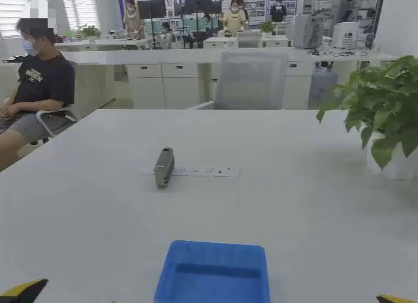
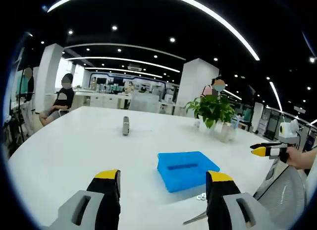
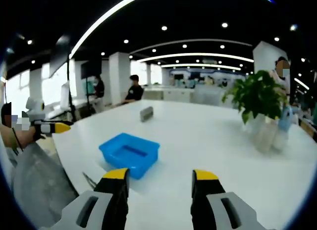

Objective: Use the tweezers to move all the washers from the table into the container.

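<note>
A blue plastic container (image 1: 212, 273) sits near the table's front edge, between my two grippers. In the left gripper view the container (image 2: 187, 169) lies just ahead, with a few small washers (image 2: 201, 197) on the table at its near corner. The metal tweezers (image 2: 195, 219) lie beside the washers. My left gripper (image 2: 163, 183) is open and holds nothing. My right gripper (image 3: 160, 178) is also open and holds nothing, with the container (image 3: 130, 153) ahead on its left and the tweezers (image 3: 90, 180) near the table edge. Yellow tips of the left gripper (image 1: 26, 291) and right gripper (image 1: 394, 298) poke in at the bottom corners.
A grey block (image 1: 163, 166) stands on a white power strip (image 1: 202, 171) at mid-table. A potted plant (image 1: 382, 110) stands at the right edge. An office chair (image 1: 251, 78) is at the far side, and a seated person (image 1: 39, 87) is at the left.
</note>
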A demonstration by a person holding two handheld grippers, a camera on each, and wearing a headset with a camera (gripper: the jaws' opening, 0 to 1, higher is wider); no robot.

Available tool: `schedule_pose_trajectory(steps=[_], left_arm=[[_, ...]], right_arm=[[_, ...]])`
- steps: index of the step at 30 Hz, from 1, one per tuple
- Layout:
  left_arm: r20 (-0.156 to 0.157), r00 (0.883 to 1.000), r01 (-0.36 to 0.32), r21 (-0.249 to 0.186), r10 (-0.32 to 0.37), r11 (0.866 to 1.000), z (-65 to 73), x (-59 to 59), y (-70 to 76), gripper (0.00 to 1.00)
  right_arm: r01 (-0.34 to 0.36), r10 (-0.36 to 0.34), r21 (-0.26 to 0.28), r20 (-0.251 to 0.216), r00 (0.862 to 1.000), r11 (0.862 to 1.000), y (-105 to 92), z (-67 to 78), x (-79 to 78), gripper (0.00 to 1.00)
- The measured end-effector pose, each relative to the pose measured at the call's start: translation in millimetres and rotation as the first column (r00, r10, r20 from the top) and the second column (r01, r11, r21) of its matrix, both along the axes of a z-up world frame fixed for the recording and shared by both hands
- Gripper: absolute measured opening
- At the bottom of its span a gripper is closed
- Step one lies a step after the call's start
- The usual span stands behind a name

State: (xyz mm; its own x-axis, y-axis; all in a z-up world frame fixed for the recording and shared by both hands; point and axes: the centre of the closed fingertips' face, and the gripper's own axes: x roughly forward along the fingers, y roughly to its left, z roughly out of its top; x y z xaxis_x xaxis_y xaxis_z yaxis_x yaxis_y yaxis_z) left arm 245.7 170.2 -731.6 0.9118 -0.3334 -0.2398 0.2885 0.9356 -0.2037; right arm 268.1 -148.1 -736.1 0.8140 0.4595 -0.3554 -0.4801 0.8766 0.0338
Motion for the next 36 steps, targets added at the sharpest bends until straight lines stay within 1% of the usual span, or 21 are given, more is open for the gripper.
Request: schedule_pose_trajectory(steps=[2, 3, 5, 6, 7, 8, 12, 15, 19, 22, 27, 29, 30, 31, 32, 33, 35, 36], left_arm=[[-0.007, 1.0, 0.008, 0.001, -0.008, 1.0, -2.6, 0.2, 1.1, 0.67], [-0.003, 1.0, 0.016, -0.001, -0.016, 1.0, -3.6, 0.7, 2.9, 0.68], [0.008, 0.999, 0.036, -0.007, -0.036, 0.999, -1.4, 0.3, -1.7, 0.68], [0.004, 0.999, 0.041, -0.005, -0.041, 0.999, -1.7, -0.3, -3.7, 0.68], [-0.003, 0.999, 0.041, 0.003, -0.041, 0.999, -3.0, -0.7, -4.1, 0.68], [-0.003, 0.999, 0.037, 0.008, -0.037, 0.999, -2.8, -0.7, -3.9, 0.68], [0.009, 1.0, 0.006, 0.003, -0.006, 1.0, 0.5, -0.4, 0.7, 0.68], [0.009, 1.0, -0.008, 0.005, 0.008, 1.0, 0.8, -0.5, 2.7, 0.67], [0.002, 1.0, 0.006, 0.009, -0.006, 1.0, -0.3, -1.1, -0.6, 0.67], [-0.005, 1.0, 0.022, 0.016, -0.022, 1.0, -1.7, -1.7, -4.5, 0.67], [-0.004, 1.0, 0.02, 0.018, -0.02, 1.0, -1.3, -1.6, -4.9, 0.67], [0.003, 1.0, 0.02, 0.017, -0.02, 1.0, 0.3, -1.7, -5.4, 0.68], [0.011, 1.0, 0.021, 0.014, -0.022, 1.0, 2.6, -2.1, -6.5, 0.69], [0.022, 1.0, 0.021, 0.011, -0.022, 1.0, 5.1, -2.0, -7.2, 0.7], [0.043, 0.999, 0.016, 0.014, -0.017, 1.0, 9.7, -1.9, -7.1, 0.72], [0.069, 0.998, 0.008, 0.01, -0.008, 1.0, 14.3, -0.8, -6.3, 0.77], [0.085, 0.996, 0.001, -0.008, 0.0, 1.0, 17.8, -0.4, -5.6, 0.83], [0.084, 0.996, 0.0, -0.011, 0.001, 1.0, 17.7, -0.4, -4.7, 0.86]], right_arm=[[-0.004, 0.004, 0.008, -0.001, 1.0, 1.0, 0.9, 0.6, -0.3, 0.47], [-0.005, 0.005, 0.01, -0.002, 1.0, 1.0, 1.0, 0.7, -0.5, 0.47], [-0.003, 0.003, 0.018, -0.006, 1.0, 1.0, 0.4, 0.7, -0.6, 0.47], [-0.002, 0.002, 0.021, -0.007, 1.0, 1.0, 0.3, 0.8, -0.6, 0.46], [-0.001, 0.001, 0.024, -0.009, 1.0, 1.0, 0.0, 0.7, -0.6, 0.47], [0.0, 0.0, 0.023, -0.009, 1.0, 1.0, -0.3, 0.5, -0.4, 0.47], [-0.015, 0.015, 0.011, -0.005, 1.0, 1.0, 1.8, 0.1, -0.5, 0.47], [-0.029, 0.029, 0.015, -0.003, 1.0, 0.999, 4.7, 0.9, -1.4, 0.48], [-0.028, 0.028, 0.016, 0.001, 1.0, 0.999, 3.3, 1.3, -1.2, 0.48], [-0.011, 0.011, 0.019, 0.006, 1.0, 1.0, -0.2, 2.1, -0.5, 0.49], [-0.011, 0.011, 0.021, 0.007, 1.0, 1.0, 0.2, 2.3, -0.6, 0.49], [-0.017, 0.017, 0.017, 0.009, 1.0, 1.0, 1.9, 2.6, -0.9, 0.5], [-0.023, 0.023, 0.02, 0.014, 1.0, 1.0, 3.1, 3.7, -1.1, 0.51], [-0.027, 0.026, 0.033, 0.021, 0.999, 0.999, 5.0, 6.1, -1.1, 0.52], [-0.032, 0.03, 0.046, 0.031, 0.999, 0.998, 6.8, 8.5, -0.5, 0.55], [-0.034, 0.031, 0.062, 0.042, 0.999, 0.998, 8.6, 11.2, 0.6, 0.59], [-0.034, 0.031, 0.07, 0.052, 0.998, 0.997, 10.0, 13.2, 1.3, 0.71], [-0.035, 0.031, 0.069, 0.054, 0.998, 0.997, 10.5, 13.5, 1.3, 0.74]])
